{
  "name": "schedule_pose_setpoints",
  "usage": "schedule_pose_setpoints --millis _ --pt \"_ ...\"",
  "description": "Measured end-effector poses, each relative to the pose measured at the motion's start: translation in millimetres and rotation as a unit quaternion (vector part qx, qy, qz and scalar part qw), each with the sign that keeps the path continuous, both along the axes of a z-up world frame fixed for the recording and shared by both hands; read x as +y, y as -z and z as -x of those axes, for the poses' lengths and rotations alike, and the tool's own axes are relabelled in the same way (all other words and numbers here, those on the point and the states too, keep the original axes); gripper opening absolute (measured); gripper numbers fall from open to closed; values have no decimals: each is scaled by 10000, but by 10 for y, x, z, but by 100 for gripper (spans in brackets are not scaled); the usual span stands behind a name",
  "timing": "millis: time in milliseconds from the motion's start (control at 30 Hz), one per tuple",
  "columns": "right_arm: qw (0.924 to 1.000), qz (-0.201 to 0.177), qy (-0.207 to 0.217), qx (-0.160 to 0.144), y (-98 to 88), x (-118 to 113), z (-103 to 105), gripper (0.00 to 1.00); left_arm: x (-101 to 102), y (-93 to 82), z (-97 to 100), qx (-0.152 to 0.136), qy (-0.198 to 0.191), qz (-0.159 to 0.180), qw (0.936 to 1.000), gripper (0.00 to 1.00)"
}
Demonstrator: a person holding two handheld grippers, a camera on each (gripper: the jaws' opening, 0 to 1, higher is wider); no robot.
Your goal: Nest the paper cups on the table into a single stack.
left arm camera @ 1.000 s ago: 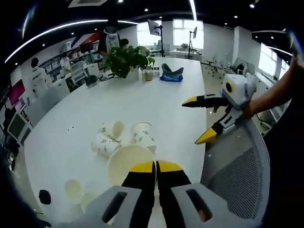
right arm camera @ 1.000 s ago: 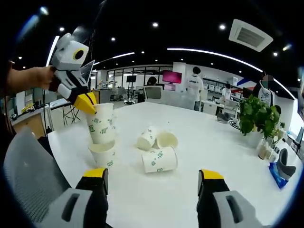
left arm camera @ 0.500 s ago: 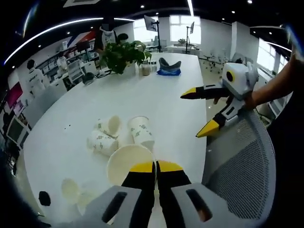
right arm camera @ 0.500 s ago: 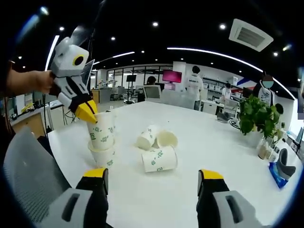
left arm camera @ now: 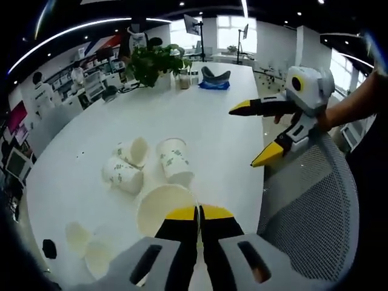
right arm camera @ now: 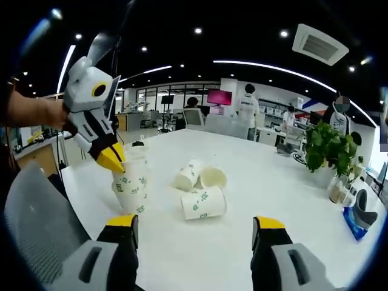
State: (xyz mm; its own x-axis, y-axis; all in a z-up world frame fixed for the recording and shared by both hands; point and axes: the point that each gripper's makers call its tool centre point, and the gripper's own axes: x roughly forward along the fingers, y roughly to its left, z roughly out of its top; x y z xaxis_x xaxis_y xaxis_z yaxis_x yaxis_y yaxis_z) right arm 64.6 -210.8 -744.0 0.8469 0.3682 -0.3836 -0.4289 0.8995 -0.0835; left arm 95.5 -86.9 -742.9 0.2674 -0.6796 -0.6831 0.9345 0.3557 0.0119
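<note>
Paper cup (right arm camera: 130,176) pinched at its rim by left gripper (right arm camera: 111,159), seating into base cup (right arm camera: 134,198); push straight down. Right gripper (right arm camera: 194,233) released, centre-bottom.

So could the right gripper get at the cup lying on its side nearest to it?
Probably yes. The right gripper is open, and the lying cup sits on bare table just ahead of it. The left gripper is off to the side, at the stack.
</note>
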Motion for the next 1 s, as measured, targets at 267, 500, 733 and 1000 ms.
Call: schedule_pose_setpoints --millis 267,500,733,1000 --pt "10000 3 6 1 16 -20 -8 77 5 142 1 173 -51 -29 9998 0" --pt "10000 6 11 7 24 -28 -11 77 -26 199 71 392 -39 3 9992 0" --pt "10000 33 -2 27 42 -33 -12 77 -72 225 123 645 -69 140 9978 0" --pt "10000 36 15 24 39 -38 -14 76 -104 301 155 712 27 65 9974 1"
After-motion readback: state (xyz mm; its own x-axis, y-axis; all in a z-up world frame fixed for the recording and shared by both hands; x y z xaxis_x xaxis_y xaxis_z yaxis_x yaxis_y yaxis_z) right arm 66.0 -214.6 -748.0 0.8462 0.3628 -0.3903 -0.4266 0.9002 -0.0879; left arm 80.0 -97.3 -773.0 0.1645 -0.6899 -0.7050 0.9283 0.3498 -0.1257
